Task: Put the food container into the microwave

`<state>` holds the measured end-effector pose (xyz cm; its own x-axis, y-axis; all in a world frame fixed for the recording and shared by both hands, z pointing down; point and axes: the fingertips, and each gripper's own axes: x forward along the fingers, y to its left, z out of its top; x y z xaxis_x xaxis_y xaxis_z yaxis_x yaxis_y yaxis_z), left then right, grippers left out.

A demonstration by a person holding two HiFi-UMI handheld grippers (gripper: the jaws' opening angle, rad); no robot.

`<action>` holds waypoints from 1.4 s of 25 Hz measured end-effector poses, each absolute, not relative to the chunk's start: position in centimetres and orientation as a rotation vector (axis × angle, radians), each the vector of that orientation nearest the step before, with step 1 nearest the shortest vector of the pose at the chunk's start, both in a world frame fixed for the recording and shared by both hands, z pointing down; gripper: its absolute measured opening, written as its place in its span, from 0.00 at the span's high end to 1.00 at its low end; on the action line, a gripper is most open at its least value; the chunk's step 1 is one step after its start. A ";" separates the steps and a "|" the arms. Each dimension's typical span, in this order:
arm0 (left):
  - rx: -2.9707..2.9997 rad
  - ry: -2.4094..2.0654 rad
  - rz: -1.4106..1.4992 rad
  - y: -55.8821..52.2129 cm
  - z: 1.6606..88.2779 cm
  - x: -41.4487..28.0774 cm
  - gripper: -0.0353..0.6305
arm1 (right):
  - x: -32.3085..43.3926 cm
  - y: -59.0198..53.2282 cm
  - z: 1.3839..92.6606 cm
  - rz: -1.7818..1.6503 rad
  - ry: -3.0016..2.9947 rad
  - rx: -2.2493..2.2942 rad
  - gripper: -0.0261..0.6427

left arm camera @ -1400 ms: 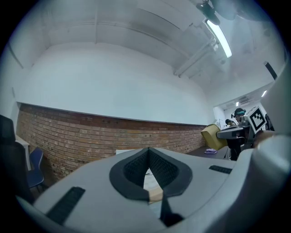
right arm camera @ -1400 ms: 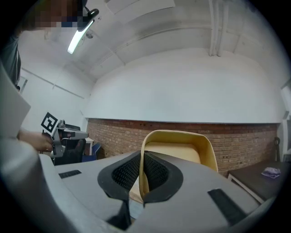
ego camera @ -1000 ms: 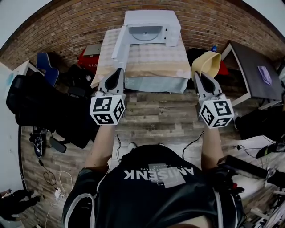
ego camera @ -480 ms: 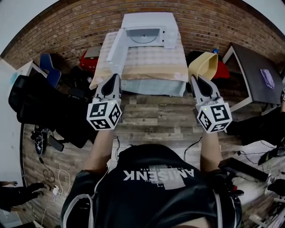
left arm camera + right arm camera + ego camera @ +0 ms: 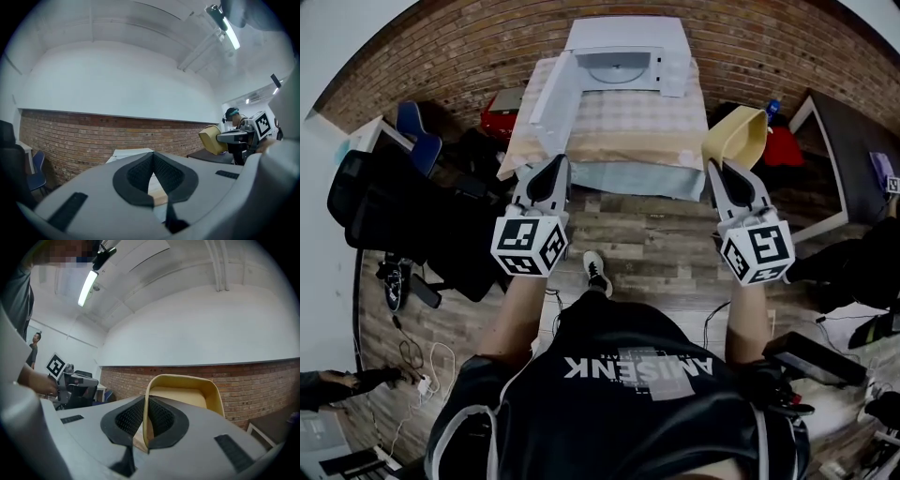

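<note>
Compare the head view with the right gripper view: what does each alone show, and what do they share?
Only the head view shows the microwave, its door open, on the table, and the plank floor. Only the right gripper view shows the right gripper shut on the food container wall, and a ceiling light. Both show the yellow container, the brick wall and the left gripper.
</note>
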<state>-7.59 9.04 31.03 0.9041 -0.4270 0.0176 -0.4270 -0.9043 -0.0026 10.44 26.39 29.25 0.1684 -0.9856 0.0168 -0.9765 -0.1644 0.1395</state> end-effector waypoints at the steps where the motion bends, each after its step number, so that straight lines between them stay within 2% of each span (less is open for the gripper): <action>1: 3.063 -0.683 0.013 8.5 31.0 -7.2 0.93 | 10.8 26.0 29.2 -0.118 -1.942 2.315 0.89; 27: 3.065 -0.489 -0.107 -13.1 30.6 1.8 0.93 | 17.1 6.2 28.5 -0.065 -1.752 2.338 0.89; 35: 3.068 -0.411 -0.117 -18.2 30.7 2.4 0.93 | 16.5 0.6 28.8 -0.074 -1.710 2.347 0.89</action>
